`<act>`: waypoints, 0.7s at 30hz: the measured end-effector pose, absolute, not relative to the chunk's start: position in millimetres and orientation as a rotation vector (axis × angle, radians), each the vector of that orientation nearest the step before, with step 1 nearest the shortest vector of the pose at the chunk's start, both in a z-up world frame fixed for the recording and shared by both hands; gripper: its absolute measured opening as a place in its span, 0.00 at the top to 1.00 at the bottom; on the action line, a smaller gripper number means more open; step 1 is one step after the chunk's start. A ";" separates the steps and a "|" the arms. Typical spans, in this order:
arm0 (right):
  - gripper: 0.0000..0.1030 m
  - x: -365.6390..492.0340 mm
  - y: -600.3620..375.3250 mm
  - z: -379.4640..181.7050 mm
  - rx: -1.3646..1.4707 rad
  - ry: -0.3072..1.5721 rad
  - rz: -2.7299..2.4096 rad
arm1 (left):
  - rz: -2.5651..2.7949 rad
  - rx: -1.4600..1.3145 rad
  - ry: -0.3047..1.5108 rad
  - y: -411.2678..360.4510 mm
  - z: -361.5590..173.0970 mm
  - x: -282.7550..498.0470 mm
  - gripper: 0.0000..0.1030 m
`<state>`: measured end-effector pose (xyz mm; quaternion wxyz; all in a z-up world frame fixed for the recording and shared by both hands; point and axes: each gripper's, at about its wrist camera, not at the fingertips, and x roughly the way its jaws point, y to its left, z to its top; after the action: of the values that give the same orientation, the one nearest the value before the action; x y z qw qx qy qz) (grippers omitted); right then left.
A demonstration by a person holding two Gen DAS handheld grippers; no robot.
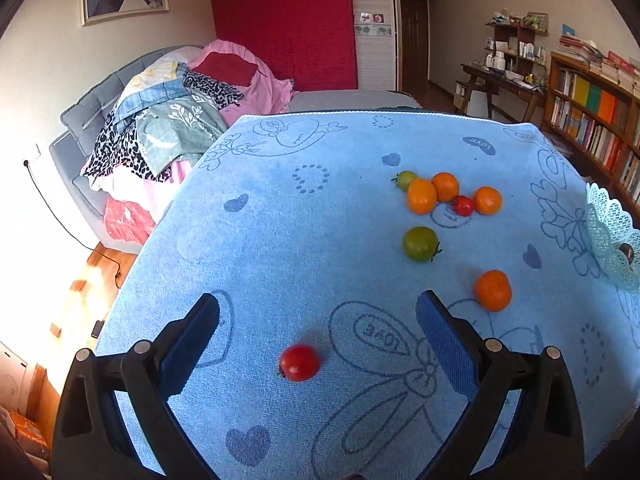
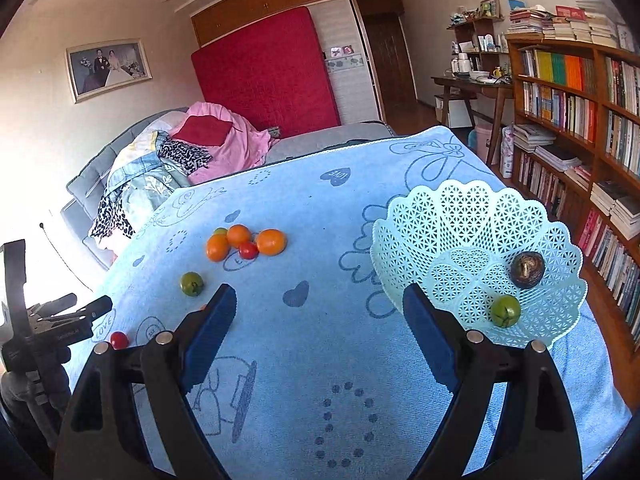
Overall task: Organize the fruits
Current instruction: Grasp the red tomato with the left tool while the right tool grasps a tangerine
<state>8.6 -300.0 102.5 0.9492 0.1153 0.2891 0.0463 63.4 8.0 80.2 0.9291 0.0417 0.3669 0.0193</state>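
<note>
Left wrist view: the left gripper (image 1: 318, 312) is hovering with its jaws spread wide over the blue towel (image 1: 320, 208), a small red tomato (image 1: 299, 362) lying between the fingers, touching neither. A green tomato (image 1: 420, 243) and a lone orange (image 1: 493, 290) are sitting beyond, with a fruit cluster (image 1: 448, 193) farther off.

Right wrist view: the right gripper (image 2: 318, 308) is hanging spread and empty beside the lace basket (image 2: 460, 216), which is holding a green fruit (image 2: 505, 311) and a dark brown fruit (image 2: 527, 270).
</note>
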 end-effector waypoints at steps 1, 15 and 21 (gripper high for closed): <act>0.16 9.7 -296.6 101.5 0.231 0.594 0.099 | 0.047 0.086 0.765 11.0 75.1 62.7 0.05; 0.16 26.5 -255.3 84.6 0.178 0.674 0.164 | 0.054 0.045 0.886 39.1 30.7 65.9 0.30; 0.16 36.3 -242.9 77.6 0.163 0.705 0.179 | 0.012 0.003 0.926 44.7 21.0 70.2 0.54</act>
<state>36.3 -242.9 77.6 0.9314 0.0795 0.3443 0.0877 70.2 44.7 21.0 0.8947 0.0016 0.4467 0.0057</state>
